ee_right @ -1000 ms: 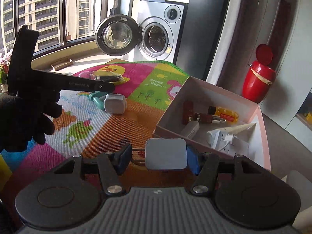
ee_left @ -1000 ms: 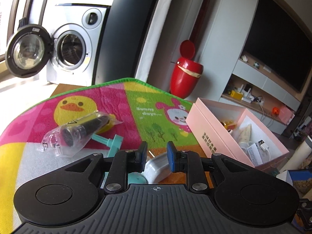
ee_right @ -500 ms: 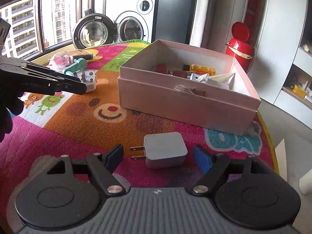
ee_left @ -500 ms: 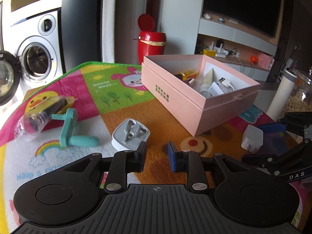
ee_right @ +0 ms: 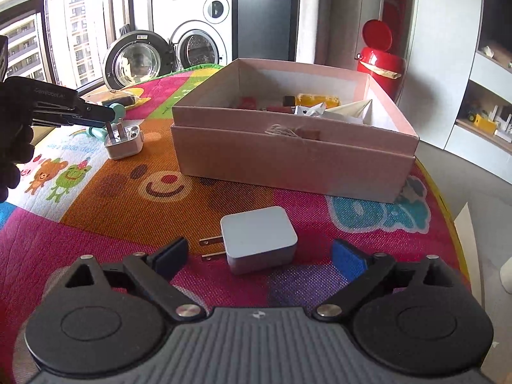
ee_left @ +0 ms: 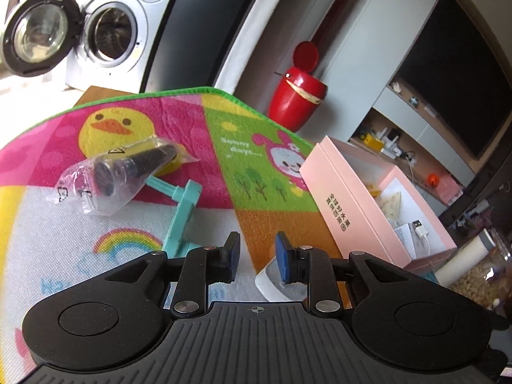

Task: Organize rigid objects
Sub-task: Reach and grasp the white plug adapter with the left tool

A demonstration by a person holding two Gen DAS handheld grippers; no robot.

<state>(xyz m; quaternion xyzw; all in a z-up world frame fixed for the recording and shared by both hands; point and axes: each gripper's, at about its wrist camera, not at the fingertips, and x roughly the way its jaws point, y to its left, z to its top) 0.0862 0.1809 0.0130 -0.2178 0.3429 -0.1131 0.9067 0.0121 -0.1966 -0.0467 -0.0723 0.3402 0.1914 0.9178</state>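
Observation:
A grey-white two-prong charger [ee_right: 258, 238] lies flat on the colourful mat between the fingers of my right gripper [ee_right: 260, 257]. Its jaws are opening wide and the pads stand clear of the charger. Behind it is the open pink box [ee_right: 294, 150] holding several small items. My left gripper [ee_left: 257, 251], held in a gloved hand, is open by a narrow gap with nothing between the pads. A white three-pin plug [ee_left: 275, 283] sits just below its right finger, and the gripper tip [ee_right: 96, 113] hovers over that plug [ee_right: 124, 142]. A teal crank handle [ee_left: 182, 214] and a bagged black cylinder [ee_left: 128, 169] lie beyond.
The pink box [ee_left: 352, 204] stands to the right of the left gripper. A red bin [ee_right: 380, 60] and a washing machine with its door open [ee_right: 137, 60] stand beyond the mat's green edge. A glass jar [ee_left: 476, 275] is at the right.
My right gripper sank toward the mat, opened and let go of the charger, which now lies on the mat. The left view swung toward the box and back; the plug now sits under its right finger.

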